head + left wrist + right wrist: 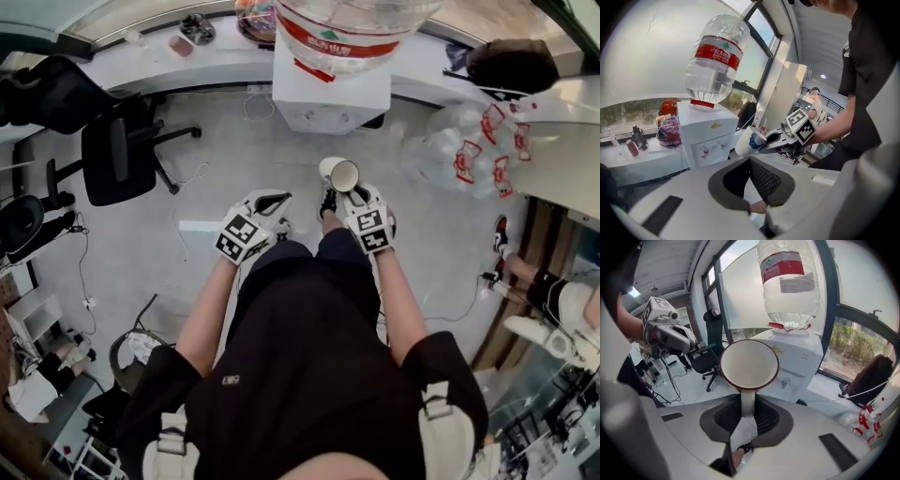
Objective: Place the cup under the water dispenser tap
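A white cup (339, 174) with a red rim and a blue pattern (749, 143) is held out in front of me, above the floor. My right gripper (339, 192) is shut on its handle. In the right gripper view the cup (749, 364) shows its empty mouth to the camera, above the right gripper (747, 411). Behind it stands the white water dispenser (797, 357) with its taps (786, 380) and a large upturned bottle (790, 282). My left gripper (272, 202) hangs to the left of the cup, shut with nothing in it (751, 164).
The dispenser (328, 94) stands on the floor against a window ledge. A black office chair (117, 155) is at the left, empty bottles (469, 150) lie at the right, and cables trail across the floor. Small items (665, 126) sit on the ledge left of the dispenser.
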